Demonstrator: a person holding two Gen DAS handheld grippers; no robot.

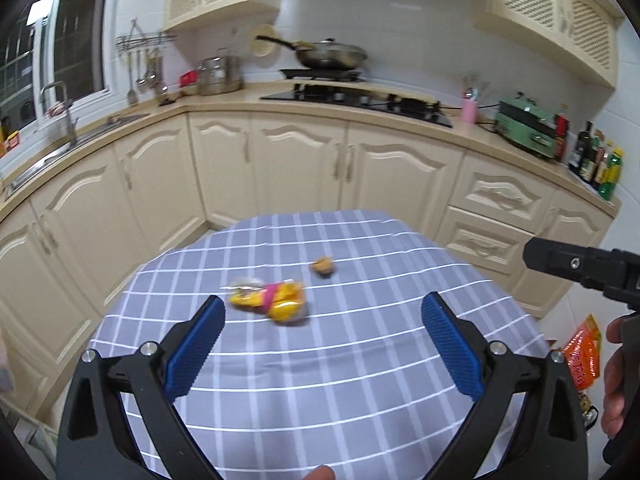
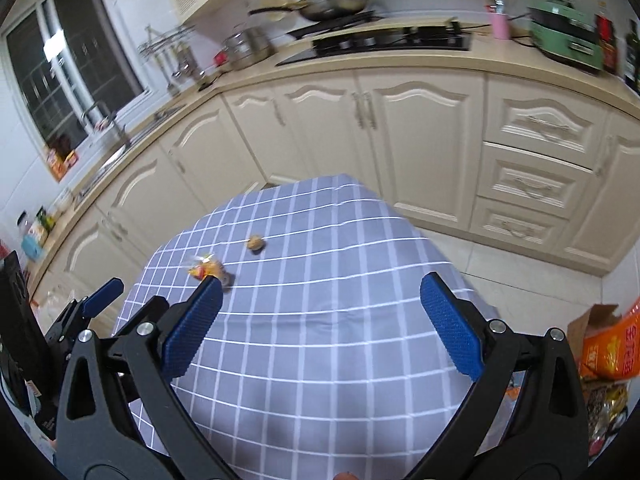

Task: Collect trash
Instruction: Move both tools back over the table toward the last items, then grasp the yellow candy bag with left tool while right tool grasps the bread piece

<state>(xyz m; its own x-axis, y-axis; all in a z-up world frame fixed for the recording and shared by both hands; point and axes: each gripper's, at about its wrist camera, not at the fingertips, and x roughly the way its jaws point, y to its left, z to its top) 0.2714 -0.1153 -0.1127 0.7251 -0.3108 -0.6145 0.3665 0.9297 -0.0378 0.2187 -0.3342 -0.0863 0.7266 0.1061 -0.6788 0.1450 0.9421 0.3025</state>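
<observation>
Trash lay on the checked counter (image 1: 360, 360): a yellow wrapper (image 1: 268, 300) and, near it, a small brown crumpled scrap (image 1: 323, 266). You held your left hand-held gripper (image 1: 322, 316) and right hand-held gripper (image 2: 320, 300) wide apart, empty, above the cloth.

The left tool (image 1: 322, 312) hangs over the near part of the worktop (image 1: 360, 360), tilted downward, its two blue-padded fingers (image 1: 196, 344) spread wide with nothing between them. The right tool (image 2: 320, 306) hangs likewise over the near edge, tilted downward, its blue pads (image 2: 450, 326) set far apart and empty. In the left wrist view a hand (image 1: 616, 376) grips the right tool's handle at the right edge.
</observation>
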